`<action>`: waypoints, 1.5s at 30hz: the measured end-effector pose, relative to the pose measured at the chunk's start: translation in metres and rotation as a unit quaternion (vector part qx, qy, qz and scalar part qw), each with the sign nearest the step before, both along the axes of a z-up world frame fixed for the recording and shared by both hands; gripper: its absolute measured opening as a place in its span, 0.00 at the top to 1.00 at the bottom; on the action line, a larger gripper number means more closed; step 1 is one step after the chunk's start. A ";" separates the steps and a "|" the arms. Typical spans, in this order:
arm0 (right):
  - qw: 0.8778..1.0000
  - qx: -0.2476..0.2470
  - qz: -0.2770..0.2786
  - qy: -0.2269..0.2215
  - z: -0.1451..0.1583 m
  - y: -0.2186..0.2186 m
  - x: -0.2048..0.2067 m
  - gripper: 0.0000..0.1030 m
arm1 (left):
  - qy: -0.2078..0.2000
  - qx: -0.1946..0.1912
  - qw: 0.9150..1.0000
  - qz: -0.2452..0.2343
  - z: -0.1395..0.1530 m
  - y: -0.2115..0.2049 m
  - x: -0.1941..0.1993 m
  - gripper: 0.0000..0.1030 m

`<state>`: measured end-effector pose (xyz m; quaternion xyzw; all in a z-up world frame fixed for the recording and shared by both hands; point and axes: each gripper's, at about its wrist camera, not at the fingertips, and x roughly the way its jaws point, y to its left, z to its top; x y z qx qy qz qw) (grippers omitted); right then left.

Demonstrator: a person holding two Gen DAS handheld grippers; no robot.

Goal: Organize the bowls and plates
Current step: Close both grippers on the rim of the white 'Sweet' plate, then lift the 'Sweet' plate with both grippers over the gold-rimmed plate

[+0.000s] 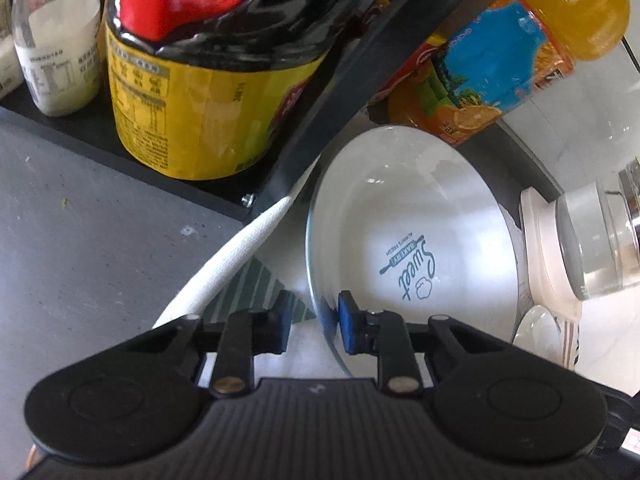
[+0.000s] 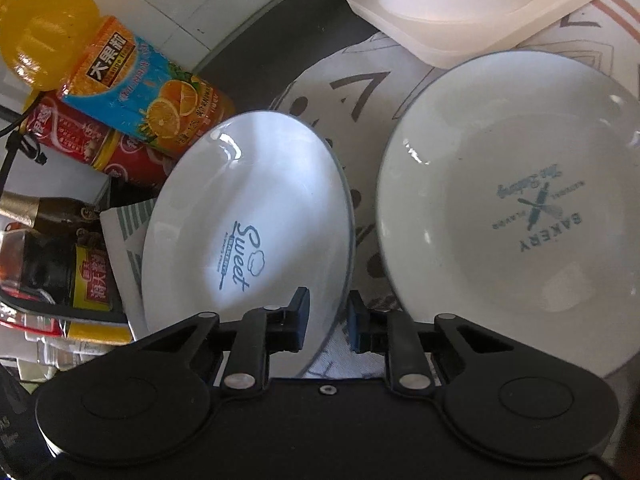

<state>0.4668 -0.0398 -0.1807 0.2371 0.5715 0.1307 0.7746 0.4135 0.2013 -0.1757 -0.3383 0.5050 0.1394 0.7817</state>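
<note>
The left hand-held gripper [image 1: 314, 322] has its two blue pads on either side of the rim of a white bowl [image 1: 408, 236] printed with the word "Sweet". One pad sits inside the bowl and the other outside it, with the thin rim between them. The gap looks wider than the rim, so whether the pads actually press the rim cannot be told.

The right hand-held gripper [image 2: 328, 318] straddles the opposite edge of the same "Sweet" bowl [image 2: 248, 224], again one pad inside and one outside. Its jaws stand slightly apart around the rim, and a firm clamp cannot be confirmed.

The bowl is tilted up on edge in both views. Just to its right in the right wrist view lies a second white dish, a plate [image 2: 516, 216] marked "BAKERY", sitting close beside the bowl on a patterned cloth [image 2: 360, 80].

Behind the bowl stand an orange juice bottle [image 1: 508, 64] with a blue label and a dark sauce bottle [image 1: 216, 80] with a yellow label and red handle. A milky white bottle [image 1: 56, 40] stands at the far left on a black shelf [image 1: 96, 136]. The grey table [image 1: 80, 240] shows in the left wrist view. A cream-coloured square base [image 2: 472, 12] rests on the cloth beyond the plate.
</note>
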 end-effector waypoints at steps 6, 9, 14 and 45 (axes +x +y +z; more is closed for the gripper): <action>1.000 -0.021 -0.002 -0.008 0.000 0.007 0.004 0.83 | -0.012 -0.010 1.000 0.014 -0.004 0.004 0.001 0.84; 1.000 -0.019 -0.004 -0.016 -0.001 0.005 0.004 0.86 | -0.016 -0.010 1.000 0.014 -0.004 0.004 0.001 0.86; 0.999 0.005 0.001 -0.032 0.006 -0.001 -0.003 0.91 | -0.024 -0.019 0.999 0.025 0.002 0.005 -0.002 0.91; 0.993 0.025 0.068 -0.097 0.055 -0.017 -0.089 0.89 | -0.062 0.016 0.997 0.049 0.059 -0.019 -0.105 0.92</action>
